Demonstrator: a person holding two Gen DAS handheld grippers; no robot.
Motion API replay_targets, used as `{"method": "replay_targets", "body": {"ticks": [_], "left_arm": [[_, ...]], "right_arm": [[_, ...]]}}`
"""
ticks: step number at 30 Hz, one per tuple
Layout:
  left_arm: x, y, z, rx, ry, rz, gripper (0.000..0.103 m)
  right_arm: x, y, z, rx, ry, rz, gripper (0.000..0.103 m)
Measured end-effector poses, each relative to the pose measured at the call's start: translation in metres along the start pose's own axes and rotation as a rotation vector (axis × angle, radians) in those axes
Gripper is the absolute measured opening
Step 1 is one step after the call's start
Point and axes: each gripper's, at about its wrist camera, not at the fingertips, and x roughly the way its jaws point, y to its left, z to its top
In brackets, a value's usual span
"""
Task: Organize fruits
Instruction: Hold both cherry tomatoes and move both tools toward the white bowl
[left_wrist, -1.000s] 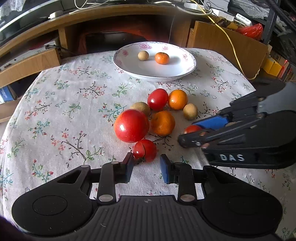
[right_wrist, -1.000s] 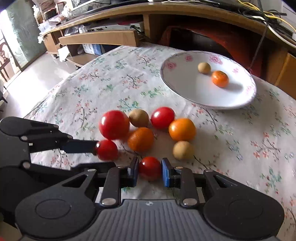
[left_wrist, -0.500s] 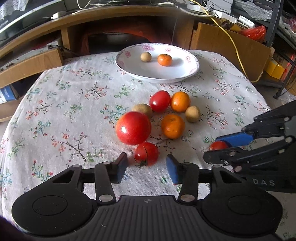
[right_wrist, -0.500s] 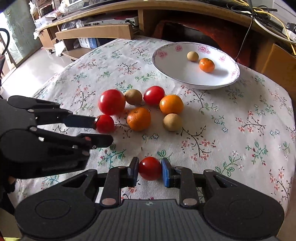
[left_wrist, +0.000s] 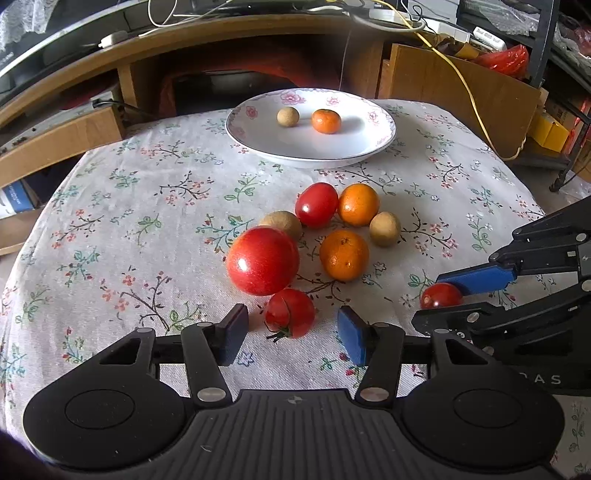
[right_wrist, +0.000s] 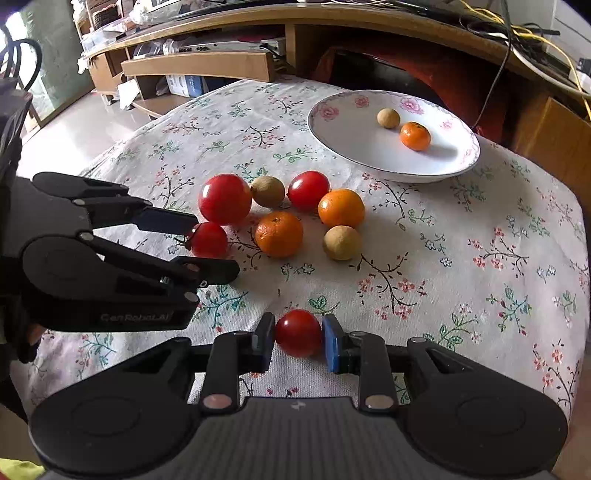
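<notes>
Red tomato (right_wrist: 298, 332) clamped in right gripper (right_wrist: 298, 338), seemingly just off cloth (right_wrist: 461, 258)

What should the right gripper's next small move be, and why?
Probably lift and carry toward the white floral plate. The right gripper is shut on a small red tomato just above the flowered tablecloth, and the plate already holds a small orange mandarin and a round tan fruit.
</notes>
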Motion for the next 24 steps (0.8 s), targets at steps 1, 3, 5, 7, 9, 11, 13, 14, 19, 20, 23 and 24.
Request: {"method": "replay_targets", "body": {"ticks": [1, 3, 5, 7, 9, 11, 13, 14, 19, 20, 23, 24], "left_arm": [[0.0, 0.0003, 0.0001, -0.002, -0.002, -0.002, 0.058], [-0.0001, 0.0008, 0.0005, -0.007, -0.003, -0.004, 0.054], [0.0, 0.0006, 0.0013, -0.009, -0.002, -0.006, 0.049], [-0.0001, -0.0007, 0.0018, -0.003, -0.001, -0.004, 0.046], [-0.0009, -0.0026, 0.0019, 0.006, 0.003, -0.004, 0.042], [-0.0017, -0.0039, 0.0021, 0.013, 0.011, -0.003, 0.037], [-0.0025, -0.0043, 0.0015, 0.014, 0.017, -0.006, 0.035], [-0.0029, -0.0042, 0.0012, 0.013, 0.018, -0.008, 0.035], [-0.0055, -0.0053, -0.0005, 0.014, 0.027, -0.012, 0.034], [-0.0058, -0.0052, -0.0012, 0.011, 0.027, -0.014, 0.034], [-0.0076, -0.0047, -0.0034, 0.001, 0.027, -0.019, 0.034], [-0.0073, -0.0051, -0.0039, 0.004, 0.027, -0.016, 0.034]], "right_arm": [[0.0002, 0.0008, 0.0005, -0.006, 0.002, -0.003, 0.028], [-0.0002, 0.0003, 0.0005, -0.004, 0.004, -0.004, 0.028], [-0.001, -0.0002, 0.0, 0.003, 0.006, -0.011, 0.028], [-0.0019, -0.0017, -0.0005, 0.018, 0.01, -0.016, 0.028], [-0.0031, -0.003, -0.0008, 0.029, 0.018, -0.025, 0.027], [-0.0036, -0.0025, -0.001, 0.03, 0.023, -0.038, 0.026], [-0.0039, -0.0021, -0.0002, 0.035, 0.029, -0.042, 0.026], [-0.0042, -0.0018, 0.0, 0.036, 0.031, -0.044, 0.026], [-0.0058, -0.002, -0.0005, 0.041, 0.035, -0.046, 0.026], [-0.0063, -0.0025, -0.0007, 0.044, 0.035, -0.047, 0.026], [-0.0075, -0.0034, -0.0008, 0.047, 0.031, -0.045, 0.026], [-0.008, -0.0036, -0.0007, 0.047, 0.03, -0.044, 0.026]]}}
